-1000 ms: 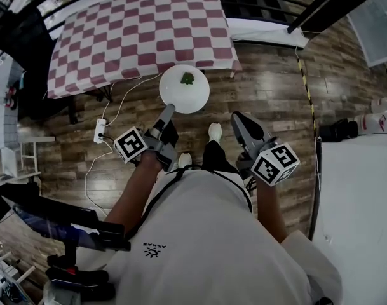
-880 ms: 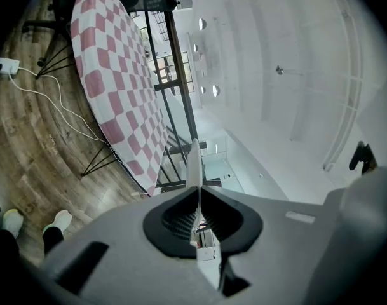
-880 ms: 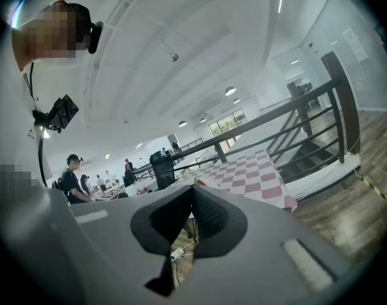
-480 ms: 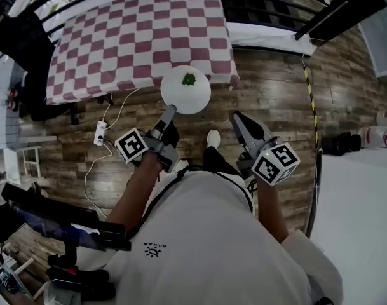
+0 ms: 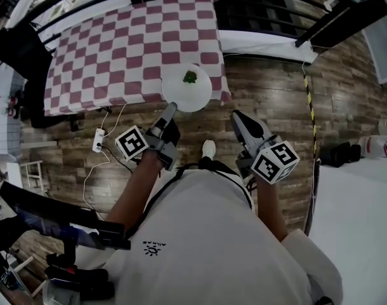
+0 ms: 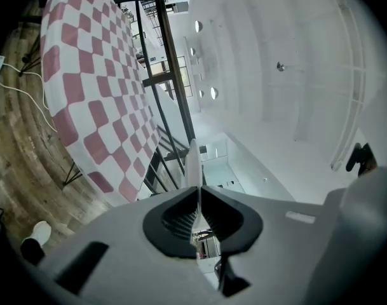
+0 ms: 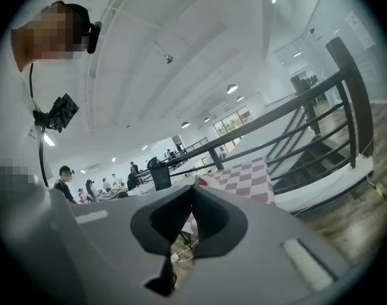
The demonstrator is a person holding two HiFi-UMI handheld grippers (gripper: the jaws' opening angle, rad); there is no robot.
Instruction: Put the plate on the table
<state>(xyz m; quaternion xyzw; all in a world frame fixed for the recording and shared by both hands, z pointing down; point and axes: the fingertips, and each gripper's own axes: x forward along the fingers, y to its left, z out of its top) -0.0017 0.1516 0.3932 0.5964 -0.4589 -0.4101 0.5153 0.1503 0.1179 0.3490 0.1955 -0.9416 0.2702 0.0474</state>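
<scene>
The left gripper [image 5: 170, 108] pinches the near rim of the white plate [image 5: 188, 93], which juts straight ahead of its jaws, partly over the checkered table's [image 5: 110, 49] near edge, while the right gripper [image 5: 237, 117], jaws together and empty, hangs farther back.

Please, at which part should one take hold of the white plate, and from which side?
Take the plate at its thin rim nearest the person, coming in level from that side, as the left tool does: it is wide and flat, and the green food lies in its middle.
</scene>
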